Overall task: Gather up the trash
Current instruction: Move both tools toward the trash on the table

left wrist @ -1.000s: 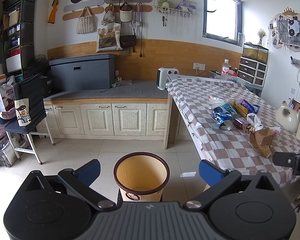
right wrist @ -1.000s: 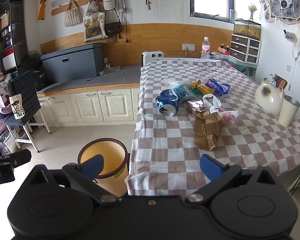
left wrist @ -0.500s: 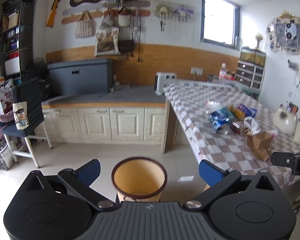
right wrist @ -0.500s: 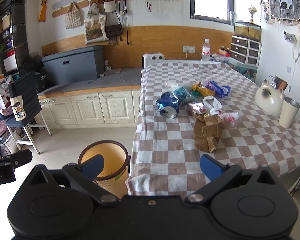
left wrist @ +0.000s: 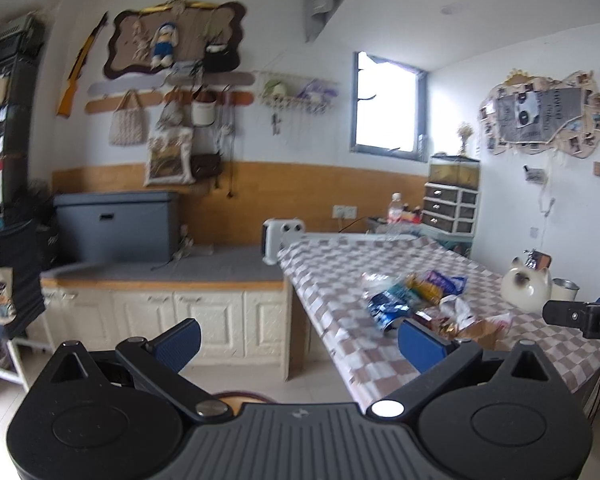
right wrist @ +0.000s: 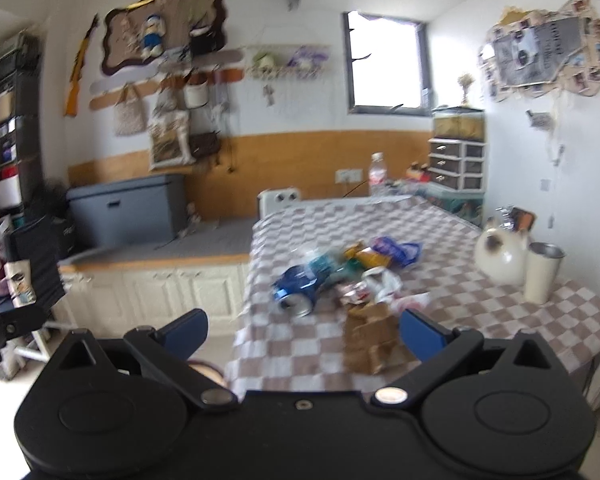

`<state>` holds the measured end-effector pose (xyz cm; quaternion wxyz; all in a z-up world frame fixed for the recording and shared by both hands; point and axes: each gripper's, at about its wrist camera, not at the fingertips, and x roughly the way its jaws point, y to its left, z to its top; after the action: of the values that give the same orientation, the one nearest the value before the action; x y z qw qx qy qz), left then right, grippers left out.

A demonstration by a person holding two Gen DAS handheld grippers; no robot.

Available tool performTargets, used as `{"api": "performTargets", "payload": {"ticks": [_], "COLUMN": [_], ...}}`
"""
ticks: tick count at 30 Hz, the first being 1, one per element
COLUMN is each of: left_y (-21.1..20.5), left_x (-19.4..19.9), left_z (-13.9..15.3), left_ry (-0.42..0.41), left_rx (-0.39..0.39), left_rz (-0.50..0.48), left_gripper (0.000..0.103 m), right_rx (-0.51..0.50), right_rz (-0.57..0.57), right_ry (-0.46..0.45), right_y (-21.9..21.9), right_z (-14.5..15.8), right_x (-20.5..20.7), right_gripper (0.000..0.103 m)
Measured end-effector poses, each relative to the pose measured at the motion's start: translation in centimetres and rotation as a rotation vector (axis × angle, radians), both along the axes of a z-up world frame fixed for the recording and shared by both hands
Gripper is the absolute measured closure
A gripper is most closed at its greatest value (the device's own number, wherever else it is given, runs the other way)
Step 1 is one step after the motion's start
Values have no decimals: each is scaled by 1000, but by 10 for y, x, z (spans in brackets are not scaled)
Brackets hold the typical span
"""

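With both the left hand-held gripper [left wrist: 296, 340] and the right hand-held gripper [right wrist: 304, 330] spread wide and empty, the nearest trash, a brown paper bag [right wrist: 370, 336] beside the crushed blue can [right wrist: 298, 290] on the checkered surface [right wrist: 452, 240], probably suits a slow, level approach by the right one.

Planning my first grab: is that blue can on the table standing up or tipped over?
Tipped over. The blue can lies on its side on the checkered table, its round end facing the right gripper.
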<state>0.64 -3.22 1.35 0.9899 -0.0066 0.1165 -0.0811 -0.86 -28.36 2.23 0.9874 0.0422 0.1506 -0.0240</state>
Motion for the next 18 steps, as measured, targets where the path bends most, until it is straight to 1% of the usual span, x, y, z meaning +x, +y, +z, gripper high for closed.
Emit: {"api": "performTargets", "payload": {"ticks": [2, 5, 7, 10, 14, 16, 18], "left_y": [-9, -21, -28, -41, -57, -64, -68], "left_x": [6, 18, 26, 43, 66, 79, 92], "left_z": [-2, -4, -7, -17, -35, -45, -56], "left_ry": [-20, -27, -30, -12, 39, 80, 133], "left_rx": [8, 3, -9, -24, -32, -41, -64], "left_rz": [-18, -45, -83, -131, -179, -203, -241], "left_gripper": [0, 0, 0, 0, 0, 0, 0], "right_rx": [10, 38, 53, 71, 67, 86, 102], "right_rz": [-41, -95, -132, -186, -214, -232, -212], "right_ry": [-30, -80, -79, -70, -125, -95, -60], "right_y": [-12, -35, -49, -69, -88, -95, -98], "right_z": [-5, -18, -29, -48, -82, -96, -108], "right_x": [0, 1, 5, 13, 20, 28, 37], "right_gripper": [0, 0, 0, 0, 0, 0, 0]}}
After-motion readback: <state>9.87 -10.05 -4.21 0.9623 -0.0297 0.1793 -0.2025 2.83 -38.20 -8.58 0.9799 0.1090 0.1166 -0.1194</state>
